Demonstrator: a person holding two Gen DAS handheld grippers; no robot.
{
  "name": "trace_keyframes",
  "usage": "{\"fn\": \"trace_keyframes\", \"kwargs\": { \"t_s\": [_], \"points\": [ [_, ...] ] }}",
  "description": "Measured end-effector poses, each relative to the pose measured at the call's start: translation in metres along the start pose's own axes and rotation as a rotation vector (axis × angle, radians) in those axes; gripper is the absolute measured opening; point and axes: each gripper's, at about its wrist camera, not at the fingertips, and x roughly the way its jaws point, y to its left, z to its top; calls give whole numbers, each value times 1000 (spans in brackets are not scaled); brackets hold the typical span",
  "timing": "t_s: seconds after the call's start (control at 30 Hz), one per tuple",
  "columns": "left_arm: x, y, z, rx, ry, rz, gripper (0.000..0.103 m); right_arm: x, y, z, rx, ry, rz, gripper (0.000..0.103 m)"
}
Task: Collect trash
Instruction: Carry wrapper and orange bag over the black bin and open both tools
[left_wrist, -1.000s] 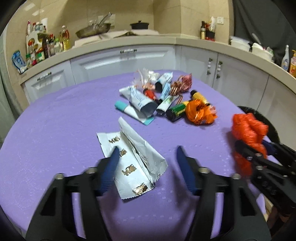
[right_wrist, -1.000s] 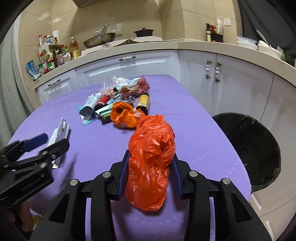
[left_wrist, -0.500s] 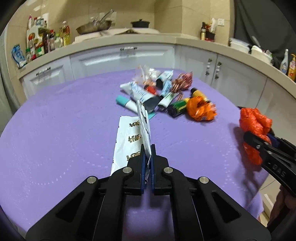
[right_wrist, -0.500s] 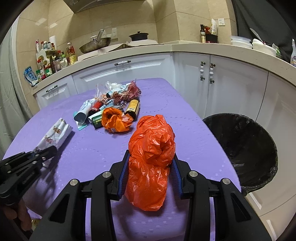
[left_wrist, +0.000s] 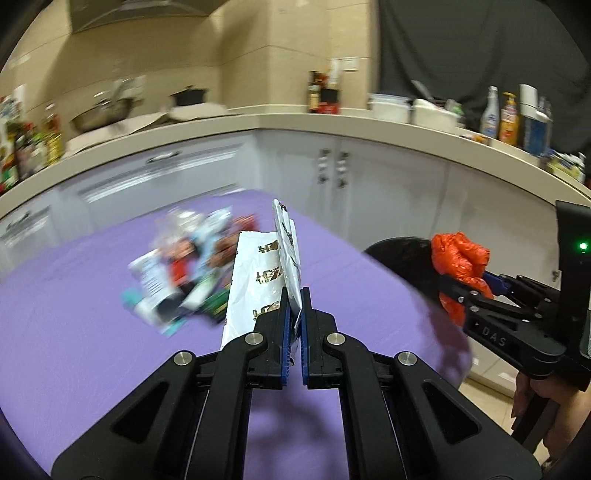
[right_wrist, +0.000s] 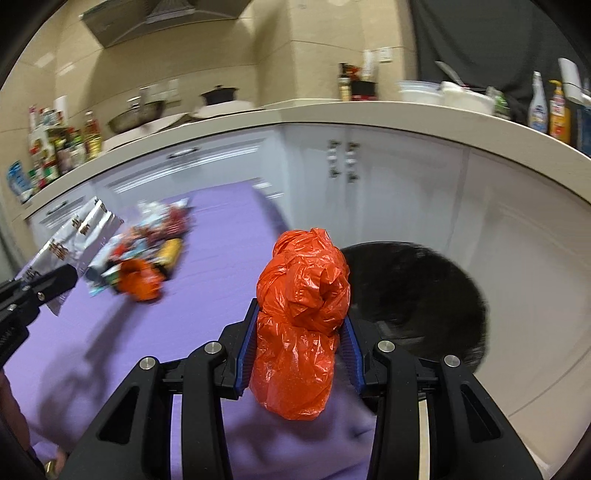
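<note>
My left gripper (left_wrist: 294, 325) is shut on a silver foil wrapper (left_wrist: 258, 280) with gold print and holds it lifted above the purple table (left_wrist: 74, 314). The wrapper also shows in the right wrist view (right_wrist: 79, 236). My right gripper (right_wrist: 297, 332) is shut on a crumpled orange plastic bag (right_wrist: 303, 317), held near the table's right edge beside a black trash bin (right_wrist: 417, 291). The bag (left_wrist: 460, 262) and bin (left_wrist: 402, 258) also show in the left wrist view.
A pile of tubes, bottles and wrappers (left_wrist: 184, 273) lies on the table, with a second orange bag (right_wrist: 140, 282) in it. White cabinets (right_wrist: 369, 177) and a cluttered counter (left_wrist: 424, 125) curve behind the table.
My left gripper closed on the foil wrapper and lifted it off the table, swinging right. My right gripper carried the orange bag right, toward the bin.
</note>
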Motion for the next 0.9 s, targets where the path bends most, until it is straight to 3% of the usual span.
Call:
{"fn": "trace_keyframes", "kwargs": {
  "t_s": [0.33, 0.6, 0.63, 0.7, 0.73, 0.9],
  "points": [
    [83, -88, 36, 106, 43, -165, 4, 37, -72, 15, 77, 4, -135, 41],
    [141, -127, 45, 151, 125, -199, 6, 68, -105, 16, 126, 34, -166, 42],
    [145, -129, 46, 150, 135, -201, 12, 72, -107, 15, 130, 38, -170, 44],
    [150, -129, 49, 131, 143, -205, 34, 77, -111, 14, 136, 44, -177, 48],
    [151, -129, 51, 123, 136, -198, 51, 78, -113, 13, 141, 46, -180, 52],
    [153, -128, 53, 110, 124, -183, 54, 80, -117, 11, 154, 48, -182, 59]
  ]
}}
